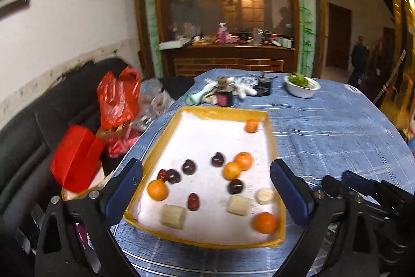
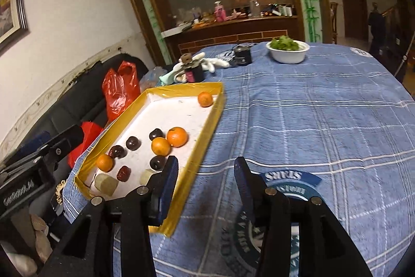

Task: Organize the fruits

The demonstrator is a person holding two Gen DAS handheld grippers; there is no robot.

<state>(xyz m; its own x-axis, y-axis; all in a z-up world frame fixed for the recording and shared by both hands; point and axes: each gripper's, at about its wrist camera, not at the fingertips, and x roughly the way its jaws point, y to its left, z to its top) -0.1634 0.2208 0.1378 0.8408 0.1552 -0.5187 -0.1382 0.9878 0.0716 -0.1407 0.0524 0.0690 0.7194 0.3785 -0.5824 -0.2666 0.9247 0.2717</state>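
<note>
Blue plaid tablecloth (image 2: 298,121) fills the foreground: left gripper (image 1: 206,188) w/ jaws wide apart, holding nothing, over yellow-rimmed tray (image 1: 223,112) of oranges (image 1: 264,222), dark fruits & pale chunks. Right gripper (image 2: 206,173), also apart & empty, beside tray. Farther back, white bowl of greens (image 2: 287,51).

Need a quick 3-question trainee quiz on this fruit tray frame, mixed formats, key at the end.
1. True or false: the left gripper is shut on an orange.
2. How many oranges lie in the yellow-rimmed tray in the left wrist view?
3. Multiple choice: the white bowl of greens stands A) inside the tray, B) on the blue checked tablecloth beyond the tray, C) on the black sofa.

Key
1. False: its jaws are open and empty.
2. Five; the far orange sits alone near the far right corner.
3. B.
</note>
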